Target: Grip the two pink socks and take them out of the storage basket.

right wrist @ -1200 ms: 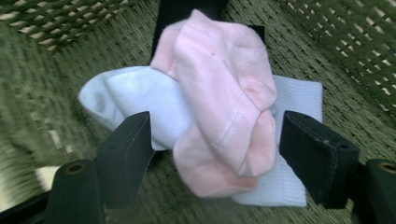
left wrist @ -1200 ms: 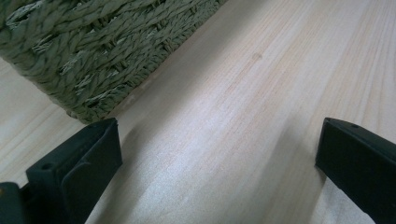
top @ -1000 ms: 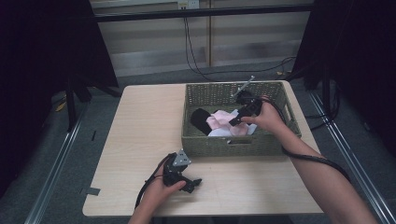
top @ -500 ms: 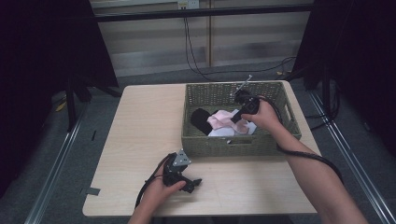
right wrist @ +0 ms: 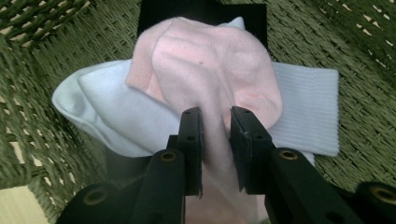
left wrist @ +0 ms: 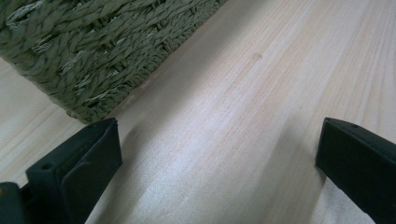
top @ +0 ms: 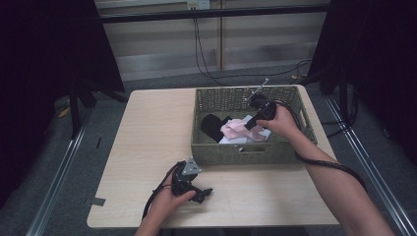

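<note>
A green woven basket [top: 236, 152] stands on the right half of the table and holds a pink sock [top: 233, 129], a white sock [top: 256, 135] and a black sock [top: 212, 125]. My right gripper [top: 248, 124] reaches into it. In the right gripper view the jaws have just closed, then eased slightly; the right gripper [right wrist: 215, 116] pinches a fold of the pink sock [right wrist: 210, 60], which lies over the white sock [right wrist: 112, 112]. My left gripper [top: 204, 192] rests on the table near the front edge. The left gripper [left wrist: 219, 140] is open over bare wood beside the basket's corner [left wrist: 93, 51].
The light wooden table [top: 147, 132] has free room on its left half and in front of the basket. A black cable trails from the right gripper along the forearm. Metal rails and dark curtains flank the table on the floor.
The right gripper has shifted slightly within the basket and now sits down on the pink sock. The left hand and its gripper have not moved.
</note>
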A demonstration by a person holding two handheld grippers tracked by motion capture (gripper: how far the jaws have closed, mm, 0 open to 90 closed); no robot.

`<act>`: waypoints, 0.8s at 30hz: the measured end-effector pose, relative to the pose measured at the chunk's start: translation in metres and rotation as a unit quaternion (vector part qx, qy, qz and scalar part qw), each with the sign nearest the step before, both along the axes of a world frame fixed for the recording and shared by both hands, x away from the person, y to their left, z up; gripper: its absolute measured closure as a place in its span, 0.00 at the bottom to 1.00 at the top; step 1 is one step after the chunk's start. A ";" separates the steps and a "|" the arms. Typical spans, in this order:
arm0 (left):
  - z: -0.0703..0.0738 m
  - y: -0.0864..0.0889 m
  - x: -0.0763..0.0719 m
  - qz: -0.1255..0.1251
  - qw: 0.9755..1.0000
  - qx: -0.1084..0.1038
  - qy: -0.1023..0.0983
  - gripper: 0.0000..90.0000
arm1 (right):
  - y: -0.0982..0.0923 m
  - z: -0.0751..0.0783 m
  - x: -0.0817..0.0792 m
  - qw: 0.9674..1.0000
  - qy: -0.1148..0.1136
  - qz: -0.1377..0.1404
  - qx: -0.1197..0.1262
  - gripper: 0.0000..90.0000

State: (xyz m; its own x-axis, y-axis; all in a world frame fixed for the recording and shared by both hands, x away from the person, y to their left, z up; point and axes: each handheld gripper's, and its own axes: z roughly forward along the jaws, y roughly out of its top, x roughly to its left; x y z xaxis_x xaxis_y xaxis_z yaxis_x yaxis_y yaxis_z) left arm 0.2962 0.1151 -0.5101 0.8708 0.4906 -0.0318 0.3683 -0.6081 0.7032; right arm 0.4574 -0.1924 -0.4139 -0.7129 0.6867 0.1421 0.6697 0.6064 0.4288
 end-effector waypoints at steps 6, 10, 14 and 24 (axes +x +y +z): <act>0.000 0.000 0.000 0.000 1.000 0.001 0.000 0.00 | -0.002 0.005 -0.001 1.000 0.004 0.001 0.006 0.88; 0.000 0.000 0.000 0.000 1.000 0.000 0.000 0.00 | -0.005 0.005 -0.001 1.000 0.011 -0.005 0.016 0.85; 0.000 0.000 0.000 0.000 1.000 0.000 0.000 0.00 | -0.006 -0.003 -0.002 1.000 0.021 -0.010 0.018 0.84; 0.000 0.000 0.000 0.000 1.000 0.000 0.000 0.00 | -0.004 -0.001 -0.003 1.000 0.024 -0.003 0.014 0.89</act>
